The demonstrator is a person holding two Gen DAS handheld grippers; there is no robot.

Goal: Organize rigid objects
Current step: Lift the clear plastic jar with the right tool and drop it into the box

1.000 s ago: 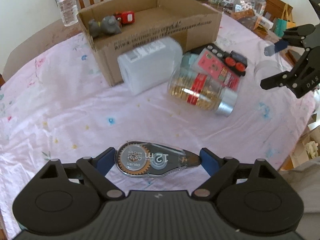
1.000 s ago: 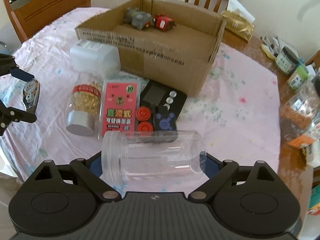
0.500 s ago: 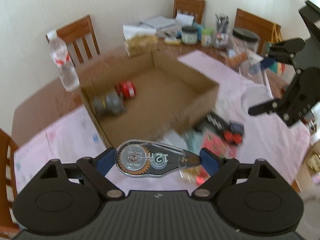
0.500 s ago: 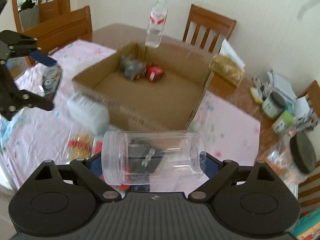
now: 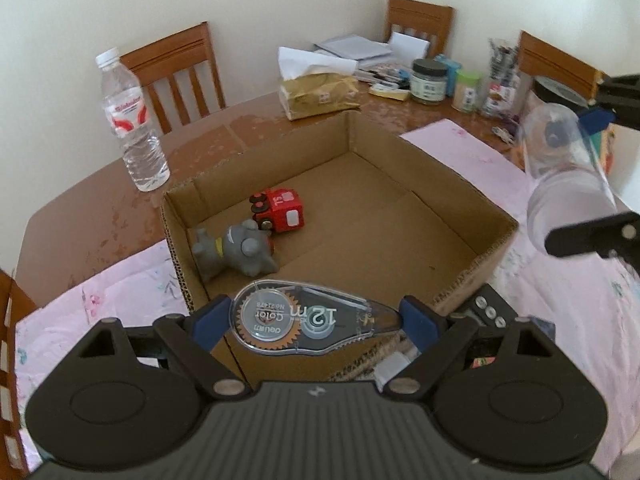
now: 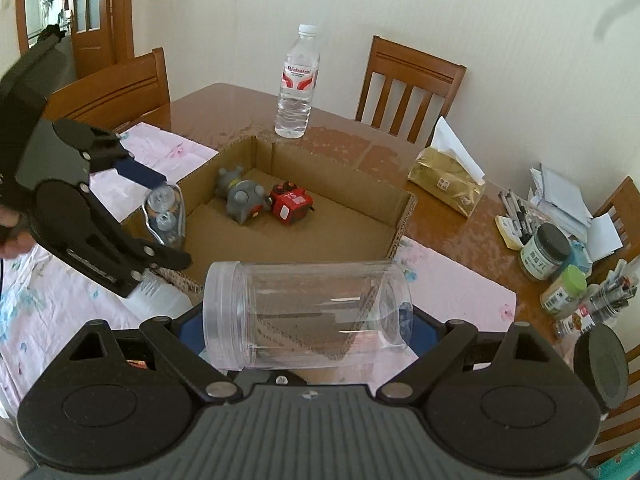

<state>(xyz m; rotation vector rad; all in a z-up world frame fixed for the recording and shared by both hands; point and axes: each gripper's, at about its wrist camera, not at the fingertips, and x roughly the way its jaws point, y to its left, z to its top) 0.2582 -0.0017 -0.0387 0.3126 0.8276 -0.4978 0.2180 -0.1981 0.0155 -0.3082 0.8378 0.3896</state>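
My left gripper (image 5: 316, 318) is shut on a clear correction tape dispenser (image 5: 308, 322) and holds it above the near wall of an open cardboard box (image 5: 460, 216). The dispenser also shows in the right wrist view (image 6: 165, 214). My right gripper (image 6: 308, 320) is shut on a clear plastic jar (image 6: 306, 316), held sideways above the box's near right corner. The jar also shows in the left wrist view (image 5: 564, 168). Inside the box lie a grey toy animal (image 5: 236, 252) and a red toy truck (image 5: 280, 212).
A water bottle (image 5: 130, 120) stands behind the box (image 6: 402, 216). A tissue pack (image 5: 320, 92), jars and pens crowd the far right of the table. A white container (image 6: 158, 298) and a black device (image 5: 486, 312) lie in front of the box. Wooden chairs surround the table.
Both grippers rose and moved forward from over the tablecloth to above the box, carrying the tape dispenser and the jar. The items in front of the box dropped mostly out of view.
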